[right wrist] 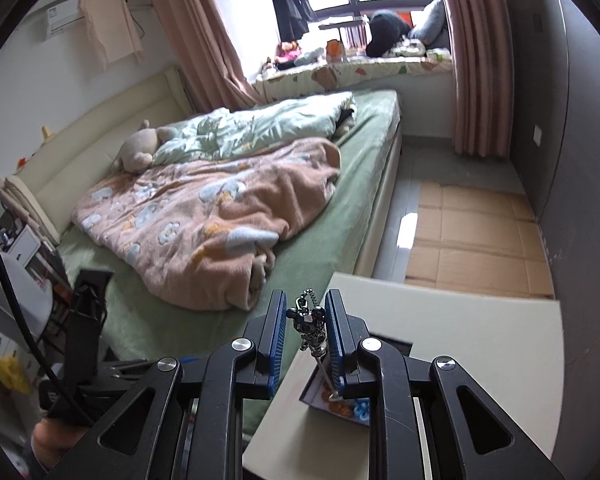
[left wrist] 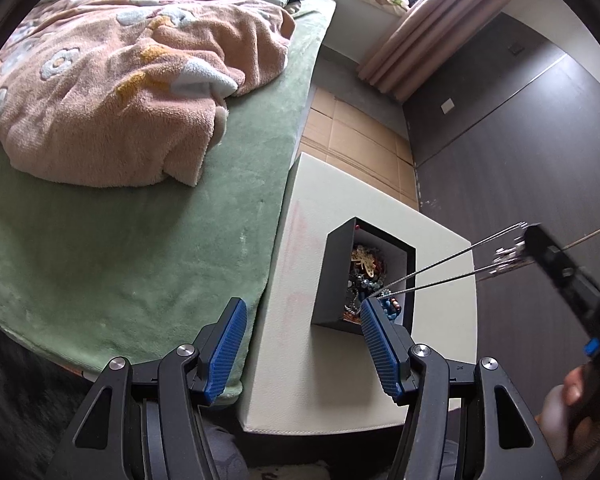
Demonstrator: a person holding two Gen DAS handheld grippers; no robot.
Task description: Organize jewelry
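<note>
Left gripper (left wrist: pixel 302 312) hung spread wide with nothing between its blue ribbed pads, right pad tip at the near edge of the open dark grey jewelry box (left wrist: pixel 364 276). Box sat on the cream padded stool (left wrist: pixel 300 380) beside the green bed (left wrist: pixel 120 232), full of tangled beads. Right gripper (right wrist: pixel 305 312) pinched a small dark metal figure charm (right wrist: pixel 311 326); its thin silver chain (left wrist: pixel 440 266) ran taut down into the box.
</note>
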